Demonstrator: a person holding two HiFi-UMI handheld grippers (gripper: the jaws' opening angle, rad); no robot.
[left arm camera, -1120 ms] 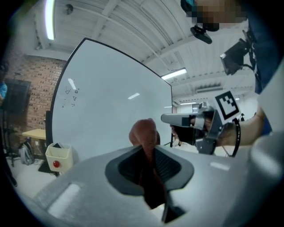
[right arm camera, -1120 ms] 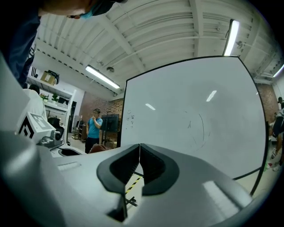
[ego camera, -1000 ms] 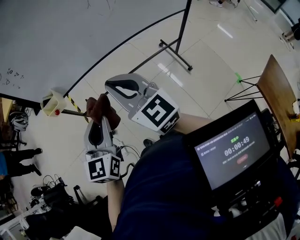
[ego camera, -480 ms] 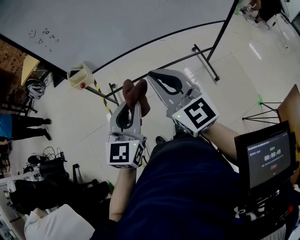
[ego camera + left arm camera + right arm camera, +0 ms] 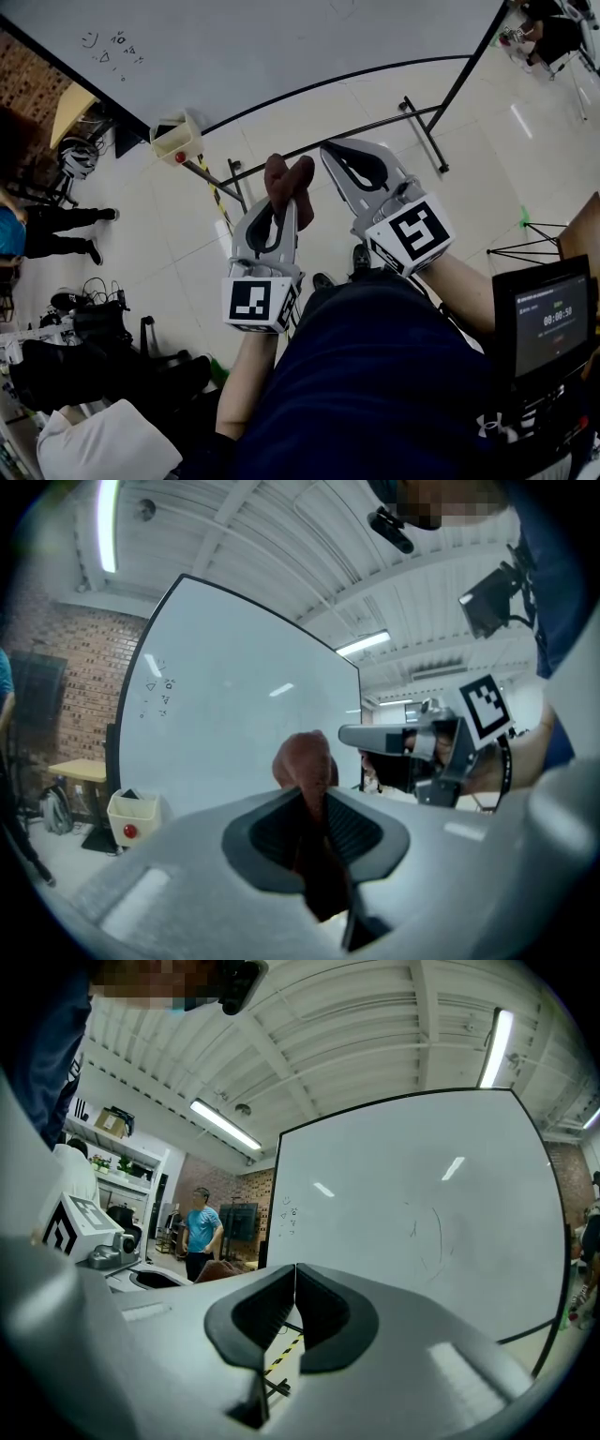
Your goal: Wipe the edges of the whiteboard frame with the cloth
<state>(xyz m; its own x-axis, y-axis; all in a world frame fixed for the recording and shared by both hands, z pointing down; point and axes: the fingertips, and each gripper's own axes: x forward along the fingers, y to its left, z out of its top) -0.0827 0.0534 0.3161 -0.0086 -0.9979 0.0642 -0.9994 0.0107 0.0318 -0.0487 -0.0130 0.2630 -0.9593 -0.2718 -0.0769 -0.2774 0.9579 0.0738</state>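
Note:
The whiteboard (image 5: 281,42) fills the top of the head view, and its black bottom frame edge (image 5: 375,67) curves above both grippers. My left gripper (image 5: 283,204) is shut on a brown cloth (image 5: 288,178) that bunches out above its tips. In the left gripper view the cloth (image 5: 305,761) stands pinched in the left gripper (image 5: 317,803) in front of the whiteboard (image 5: 234,696). Just to the right, my right gripper (image 5: 330,150) is shut with nothing in it. In its own view the right gripper (image 5: 295,1277) points at the whiteboard (image 5: 422,1204), short of it.
A cream bin with a red button (image 5: 178,141) hangs by the board's stand, beside a yellow-black striped bar (image 5: 211,183). The stand's legs (image 5: 422,127) cross the floor. A person in blue (image 5: 52,230) stands at left; bags and cables (image 5: 84,366) lie lower left. A chest-mounted screen (image 5: 553,319) sits lower right.
Both grippers have risen closer to the board's bottom frame edge and sit nearer each other. The left gripper has kept hold of the cloth; the right has stayed shut.

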